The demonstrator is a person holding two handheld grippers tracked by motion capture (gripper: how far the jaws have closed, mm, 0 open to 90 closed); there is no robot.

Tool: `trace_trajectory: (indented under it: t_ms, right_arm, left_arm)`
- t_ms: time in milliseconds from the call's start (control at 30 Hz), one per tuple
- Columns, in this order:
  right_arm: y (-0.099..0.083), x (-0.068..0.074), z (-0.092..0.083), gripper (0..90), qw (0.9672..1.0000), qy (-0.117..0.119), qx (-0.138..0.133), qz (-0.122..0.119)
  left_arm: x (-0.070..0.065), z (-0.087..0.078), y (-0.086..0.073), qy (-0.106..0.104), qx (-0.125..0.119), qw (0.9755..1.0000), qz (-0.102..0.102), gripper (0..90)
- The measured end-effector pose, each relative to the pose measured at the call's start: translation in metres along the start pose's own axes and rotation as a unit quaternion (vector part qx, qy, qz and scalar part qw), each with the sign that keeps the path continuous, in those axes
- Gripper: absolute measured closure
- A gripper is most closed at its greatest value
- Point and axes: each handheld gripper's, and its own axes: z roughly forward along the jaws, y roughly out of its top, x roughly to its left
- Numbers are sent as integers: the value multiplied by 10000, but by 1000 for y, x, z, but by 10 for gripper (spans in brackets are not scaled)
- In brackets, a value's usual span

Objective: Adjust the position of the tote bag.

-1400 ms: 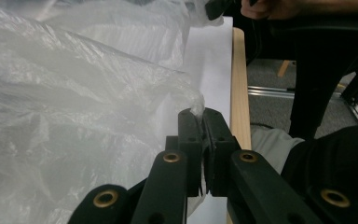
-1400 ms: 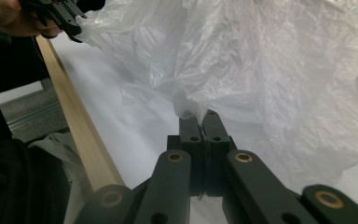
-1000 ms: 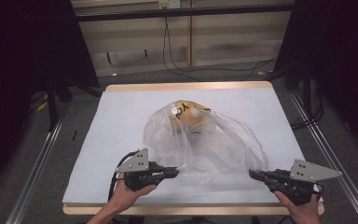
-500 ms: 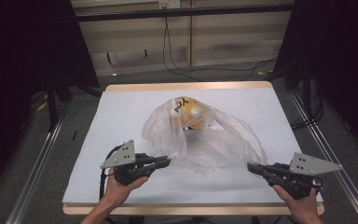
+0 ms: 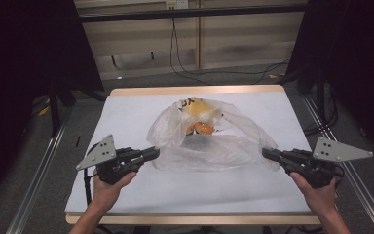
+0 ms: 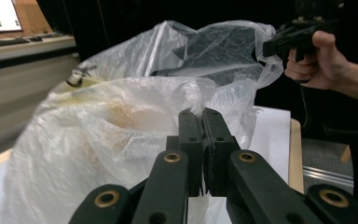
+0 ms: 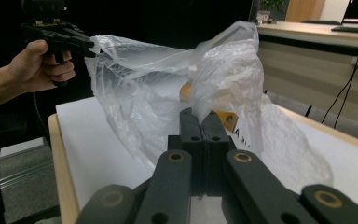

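Each tool, left (image 5: 154, 152) and right (image 5: 265, 153), pinches an edge of the plastic bag (image 5: 209, 139) stretched between them.

Thin, crinkled, glossy clear plastic bag (image 5: 209, 139) on matt white, wood-edged table (image 5: 126, 195)

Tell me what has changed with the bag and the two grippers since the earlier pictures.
Both grippers, the left gripper and the right gripper, have moved apart and upward, each shut on an edge of the clear plastic bag. The bag is now stretched wider between them and its mouth is lifted, so the orange things inside show more. The bag's place on the white table stayed as it was, and both grips held.
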Motion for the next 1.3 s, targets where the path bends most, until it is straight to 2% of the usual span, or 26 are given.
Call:
trace_trajectory:
  t_ms: [100, 300, 367, 433, 533, 600, 667, 700, 933, 1000, 1167, 1233, 1300]
  right_arm:
    - [11, -2, 4, 900, 10000, -2, -49, -79]
    - [29, -11, 14, 900, 9995, -7, -230, -206]
    - [32, -15, 16, 900, 9993, -18, -344, -162]
    - [36, -21, 17, 900, 9992, -25, -367, -127]
    - [42, -28, 20, 900, 9987, -61, -491, -85]
    - [45, -32, 22, 900, 9986, -85, -514, -82]
    - [50, -37, 26, 900, 9986, -98, -510, -70]
    - [53, -40, 29, 900, 9988, -122, -470, -95]
    - [76, -54, 39, 900, 9984, -274, -468, -149]
    - [83, -56, 41, 900, 9984, -294, -462, -171]
    - [93, -60, 45, 900, 9978, -380, -498, -228]
    - [99, -65, 50, 900, 9977, -493, -385, -259]
    - [102, -69, 54, 900, 9976, -520, -385, -231]
  left_arm:
    - [6, -4, 6, 116, -2, 9999, 74, 881]
    - [16, -7, 14, 301, -127, 9995, 51, 881]
    - [21, -10, 17, 374, -233, 9990, 5, 881]
    - [26, -12, 21, 473, -243, 9986, 50, 881]
    - [34, -12, 28, 534, -260, 9982, 86, 881]
    - [39, -11, 31, 529, -295, 9982, 16, 880]
    - [42, -11, 33, 577, -270, 9980, 43, 880]
    - [48, -9, 36, 635, -261, 9976, 61, 880]
    - [63, -6, 47, 725, -281, 9970, -4, 881]
    - [66, -7, 51, 818, -252, 9963, 62, 881]
    - [76, -11, 62, 959, -408, 9946, 21, 881]
    - [86, -13, 70, 1062, -400, 9935, -6, 881]
    - [93, -14, 72, 1156, -407, 9925, -32, 881]
